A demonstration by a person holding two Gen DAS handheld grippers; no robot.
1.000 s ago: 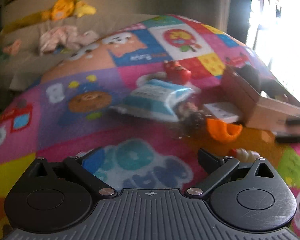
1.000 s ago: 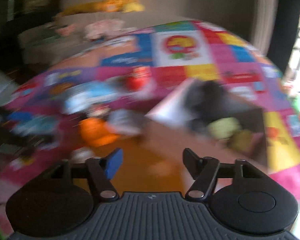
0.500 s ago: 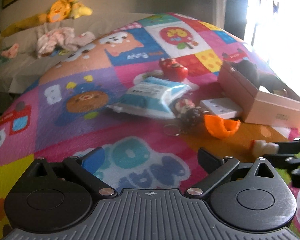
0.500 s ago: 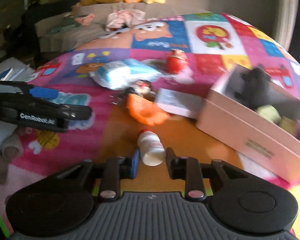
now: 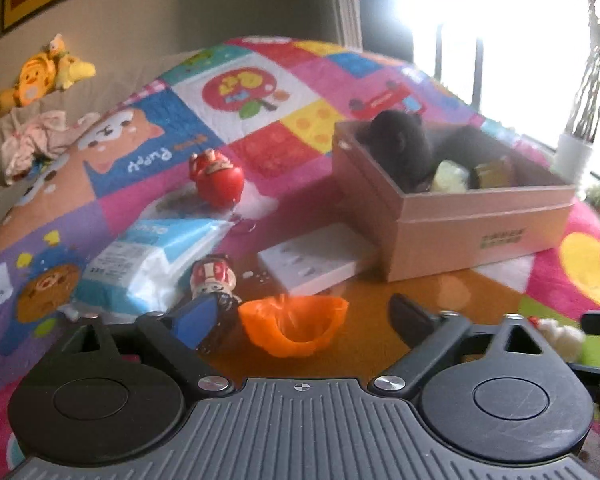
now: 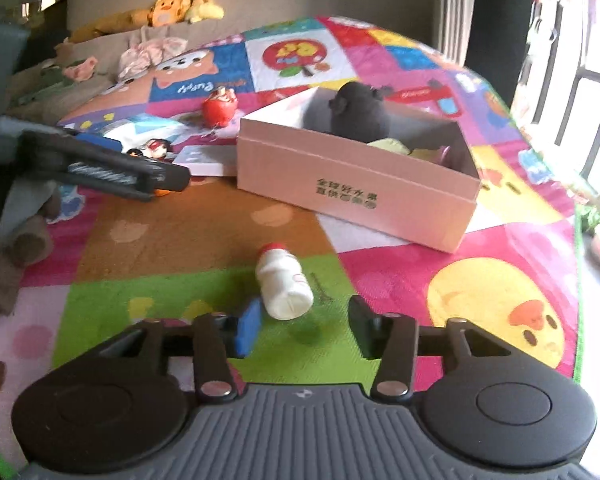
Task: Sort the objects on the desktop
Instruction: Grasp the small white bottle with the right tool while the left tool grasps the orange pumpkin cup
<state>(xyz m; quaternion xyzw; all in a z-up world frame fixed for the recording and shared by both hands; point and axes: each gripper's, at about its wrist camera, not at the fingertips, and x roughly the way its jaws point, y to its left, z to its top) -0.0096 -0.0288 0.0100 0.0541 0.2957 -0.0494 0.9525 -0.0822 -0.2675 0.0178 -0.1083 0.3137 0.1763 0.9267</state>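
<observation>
Left wrist view: the left tongs are closing around the orange cup, not yet pinching it. The box already holds a black toy; the red toy, tissue pack, figurine and white block wait on the mat.

Right wrist view: the right tongs are opening, the little bottle lying loose between them, outside the box.

"Puppy" on play mat

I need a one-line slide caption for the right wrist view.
Right gripper opening around a small white bottle lying on the colourful mat, with the pink box beyond.
</observation>
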